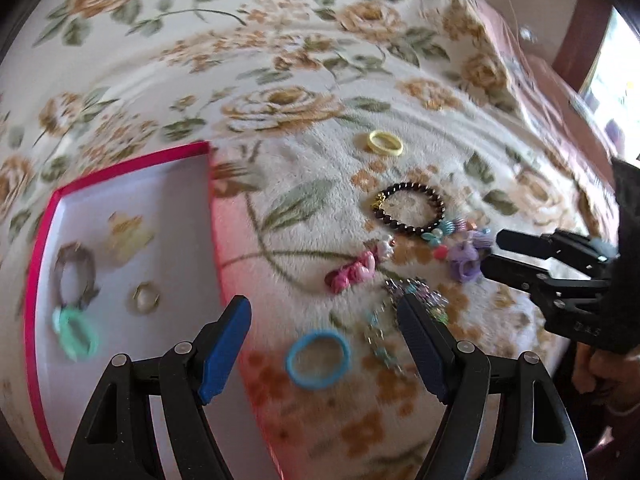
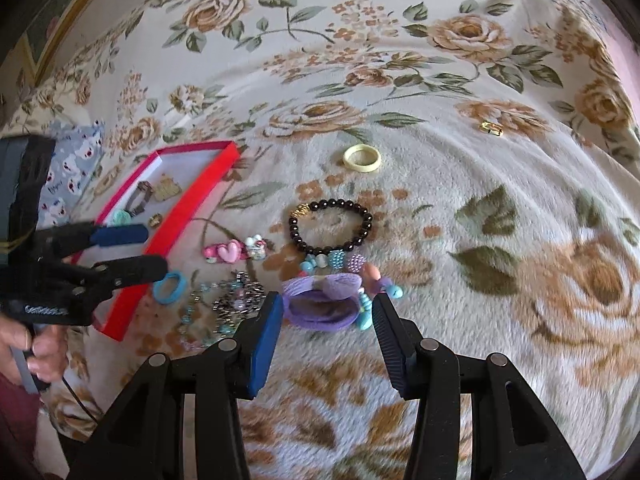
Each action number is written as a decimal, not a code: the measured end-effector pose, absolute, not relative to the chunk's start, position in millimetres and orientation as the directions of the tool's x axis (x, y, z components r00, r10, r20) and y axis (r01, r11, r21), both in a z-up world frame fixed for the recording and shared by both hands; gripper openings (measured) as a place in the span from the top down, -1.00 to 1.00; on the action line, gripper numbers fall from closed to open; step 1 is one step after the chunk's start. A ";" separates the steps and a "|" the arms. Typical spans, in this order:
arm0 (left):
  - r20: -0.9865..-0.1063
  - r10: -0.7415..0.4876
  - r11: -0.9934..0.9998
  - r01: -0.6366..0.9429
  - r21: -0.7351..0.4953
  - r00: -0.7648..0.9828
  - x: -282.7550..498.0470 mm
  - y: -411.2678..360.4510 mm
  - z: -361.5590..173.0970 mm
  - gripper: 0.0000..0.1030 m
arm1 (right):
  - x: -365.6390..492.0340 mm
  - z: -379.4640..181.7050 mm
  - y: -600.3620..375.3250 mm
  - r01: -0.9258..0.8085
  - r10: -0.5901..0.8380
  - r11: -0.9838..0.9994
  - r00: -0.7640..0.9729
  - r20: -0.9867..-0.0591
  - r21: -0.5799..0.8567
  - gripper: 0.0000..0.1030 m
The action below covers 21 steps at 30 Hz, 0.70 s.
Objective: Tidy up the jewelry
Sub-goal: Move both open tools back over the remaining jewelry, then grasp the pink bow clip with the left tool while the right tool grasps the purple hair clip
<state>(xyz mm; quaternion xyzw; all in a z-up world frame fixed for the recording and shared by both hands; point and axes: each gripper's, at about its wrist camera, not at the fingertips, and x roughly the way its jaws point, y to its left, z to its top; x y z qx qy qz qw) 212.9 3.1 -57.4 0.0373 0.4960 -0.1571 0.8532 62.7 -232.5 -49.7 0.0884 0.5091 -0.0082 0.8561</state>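
A red box [image 1: 44, 240] with a white floor holds several rings, among them a mint ring [image 1: 76, 334]; it also shows in the right wrist view [image 2: 200, 196]. My left gripper [image 1: 324, 316] is open and empty above a blue ring [image 1: 318, 359] on the blanket. My right gripper [image 2: 326, 308] is open, its fingers either side of a purple bow ring [image 2: 320, 300]. A black bead bracelet [image 2: 332, 224], a yellow ring [image 2: 362, 158], a pink heart clip [image 2: 226, 252] and a beaded chain [image 2: 228, 304] lie loose.
Everything lies on a floral plush blanket [image 2: 500, 240]. A small gold clasp [image 2: 492, 128] lies far right. A patterned blue cloth [image 2: 76, 160] lies behind the box. The blanket's edge drops off at the right in the left wrist view [image 1: 500, 40].
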 end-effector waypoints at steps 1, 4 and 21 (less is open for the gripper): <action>-0.864 -0.219 0.947 0.313 -0.075 0.453 219.6 -1.7 -61.7 -0.46 | 64.2 -51.7 -233.8 0.105 0.077 0.984 0.476 -0.876 0.143 0.08; -0.874 -0.205 0.936 0.348 -0.045 0.439 237.2 -17.3 -72.2 -0.43 | 66.7 -56.5 -236.3 0.105 0.075 0.985 0.463 -0.883 0.139 0.10; -0.850 -0.287 0.926 0.356 -0.127 0.443 234.5 -18.8 -79.3 0.77 | 59.7 -42.4 -240.4 0.118 0.093 0.977 0.508 -0.856 0.177 0.99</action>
